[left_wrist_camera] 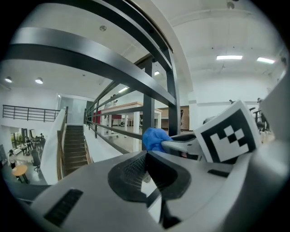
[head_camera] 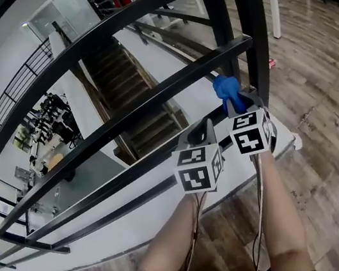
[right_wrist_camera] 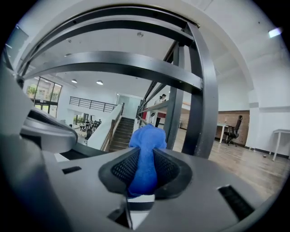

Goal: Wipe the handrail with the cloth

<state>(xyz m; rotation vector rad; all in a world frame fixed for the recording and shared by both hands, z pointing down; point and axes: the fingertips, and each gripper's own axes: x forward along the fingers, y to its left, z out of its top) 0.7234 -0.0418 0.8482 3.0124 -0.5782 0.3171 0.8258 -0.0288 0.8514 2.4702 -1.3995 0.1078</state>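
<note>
- Fingers [right_wrist_camera: 121, 170] of the right gripper [right_wrist_camera: 144, 172] are pressed onto a blue cloth [right_wrist_camera: 145, 147]. The cloth fills the gap between them and bunches out past the tips.
- Fingers of the left gripper [left_wrist_camera: 146, 168] are closed against each other, with nothing between them.
- From the head view, both grippers are held side by side, low in front of a black metal handrail [head_camera: 162, 94] made of long horizontal bars.
- Left gripper [head_camera: 204, 130] sits a little lower and nearer the person. Right gripper [head_camera: 239, 105] is just beside it, to its right.
- Cloth [head_camera: 226, 88] sticks up from the right gripper, just under one horizontal bar [head_camera: 232, 46] and just left of an upright post [head_camera: 255, 25]. Whether it touches the metal cannot be told.
- From the right gripper view, the cloth stands in front of the same post [right_wrist_camera: 201, 104], with the bars arching overhead.
- Each gripper carries a white cube with black square markers, on the left [head_camera: 198, 169] and on the right [head_camera: 250, 131].
- Two bare forearms reach up from the bottom edge, the left [head_camera: 171, 254] and the right [head_camera: 280, 209].
- Beyond the handrail a staircase [head_camera: 118, 82] descends to a lower level.
- Wood-plank floor [head_camera: 330, 90] lies to the right of the post.
</note>
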